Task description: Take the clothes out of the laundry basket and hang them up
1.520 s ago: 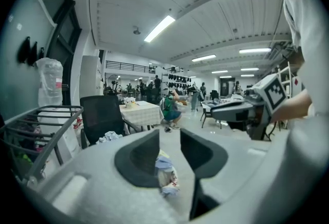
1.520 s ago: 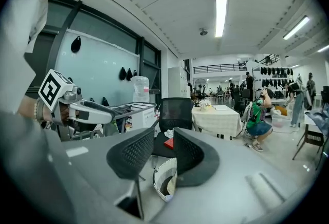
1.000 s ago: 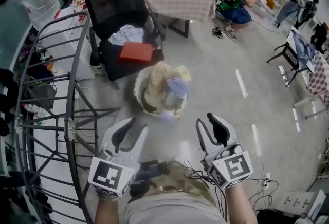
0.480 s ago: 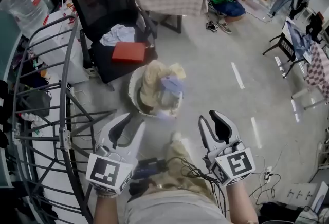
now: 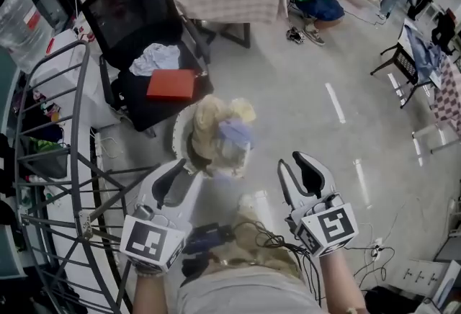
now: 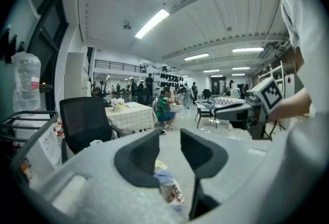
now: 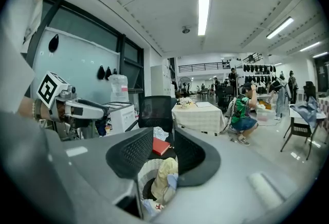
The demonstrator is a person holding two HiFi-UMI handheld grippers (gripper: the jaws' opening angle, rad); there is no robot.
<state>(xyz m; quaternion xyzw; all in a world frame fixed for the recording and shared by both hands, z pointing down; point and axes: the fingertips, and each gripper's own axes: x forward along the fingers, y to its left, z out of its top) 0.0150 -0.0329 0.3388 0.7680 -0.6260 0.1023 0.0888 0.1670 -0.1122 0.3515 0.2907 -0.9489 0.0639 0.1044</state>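
You are holding the left tool (image 5: 189,174) at the lower left of the head view and the right tool (image 5: 292,165) at the lower right. Both have their jaws spread with nothing between them, and both are short of the heap. Just left of them, the drying rack (image 5: 85,222) is filling that edge of the frame. The laundry basket (image 5: 178,140) is sitting on the floor at mid-frame, with the clothes (image 5: 209,114) heaping above its rim and a pale blue piece (image 5: 234,134) lying on top. That top piece looks like the easiest start. Be aiming one tool at a raised fold of it, pinching that layer only, and lifting straight up so the basket is not tipping. Be keeping clear of the office chair (image 5: 133,17) beyond.
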